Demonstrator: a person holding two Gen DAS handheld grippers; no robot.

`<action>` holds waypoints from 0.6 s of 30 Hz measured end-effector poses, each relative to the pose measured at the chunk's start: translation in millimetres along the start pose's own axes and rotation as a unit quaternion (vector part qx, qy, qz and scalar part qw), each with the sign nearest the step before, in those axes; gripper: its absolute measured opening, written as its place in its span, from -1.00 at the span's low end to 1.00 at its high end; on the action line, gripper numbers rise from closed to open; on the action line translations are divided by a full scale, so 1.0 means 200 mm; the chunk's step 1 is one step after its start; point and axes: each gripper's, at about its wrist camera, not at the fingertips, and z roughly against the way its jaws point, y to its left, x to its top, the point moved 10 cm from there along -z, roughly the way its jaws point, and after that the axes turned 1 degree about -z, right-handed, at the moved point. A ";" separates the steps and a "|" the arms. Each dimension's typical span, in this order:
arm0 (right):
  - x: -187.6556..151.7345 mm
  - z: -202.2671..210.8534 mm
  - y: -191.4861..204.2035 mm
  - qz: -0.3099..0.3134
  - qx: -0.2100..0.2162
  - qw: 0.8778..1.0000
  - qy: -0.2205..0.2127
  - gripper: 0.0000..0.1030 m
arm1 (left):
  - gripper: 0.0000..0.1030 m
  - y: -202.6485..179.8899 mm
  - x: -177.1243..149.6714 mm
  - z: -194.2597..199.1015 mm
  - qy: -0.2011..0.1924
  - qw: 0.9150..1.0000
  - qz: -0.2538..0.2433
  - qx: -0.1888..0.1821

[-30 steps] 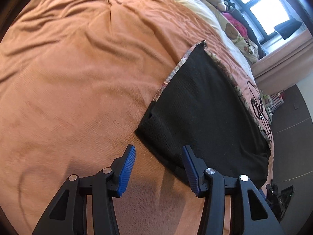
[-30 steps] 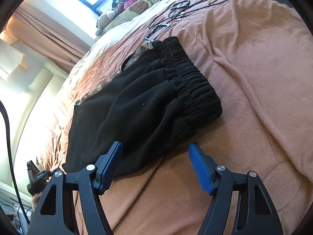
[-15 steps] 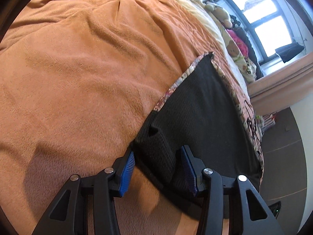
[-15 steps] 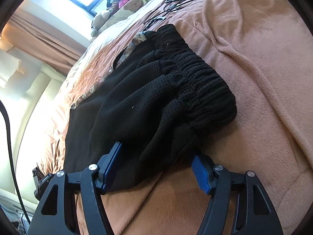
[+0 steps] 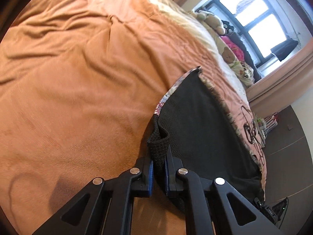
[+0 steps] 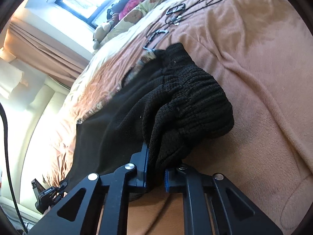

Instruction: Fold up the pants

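Pants (image 5: 197, 129), black knit, lie on the bed (image 5: 78, 78) over its peach blanket, near the side edge that drops to the dark floor (image 5: 289, 156). Long axis runs along that edge: hem end at the left gripper (image 5: 158, 173), bunched elastic waistband (image 6: 195, 98) at the right gripper (image 6: 155, 173). In the left wrist view the leg stretches flat away toward the window (image 5: 254, 19) end of the bed. Left jaws closing, blue pads pressed on a raised corner of the hem; cloth pinched up into a small fold. Right jaws closing too, clamped on a thick wad of fabric just below the waistband. A patterned strip (image 5: 166, 98) peeks out along the far side of the pants; cannot tell whether lining or another cloth. Pants' near edge hidden behind both grippers. Black cables (image 6: 176, 13) lie on the blanket beyond the waistband, apart from it. Stuffed toys (image 5: 213, 21) by the window, blurred. Small black device (image 6: 49, 193) at the bed's edge, partly cut off.
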 end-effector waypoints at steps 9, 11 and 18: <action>-0.06 0.09 0.04 0.013 0.009 1.000 0.001 -0.86 | -0.83 -0.04 0.01 0.20 -0.016 1.000 -0.013 -0.003; -0.07 0.12 0.04 0.014 0.011 1.000 0.004 -0.86 | -0.83 -0.05 0.00 0.24 -0.017 1.000 -0.014 -0.004; -0.12 0.20 0.05 0.022 0.010 0.999 0.021 -0.86 | -0.83 0.01 -0.08 0.42 -0.023 1.000 -0.009 -0.005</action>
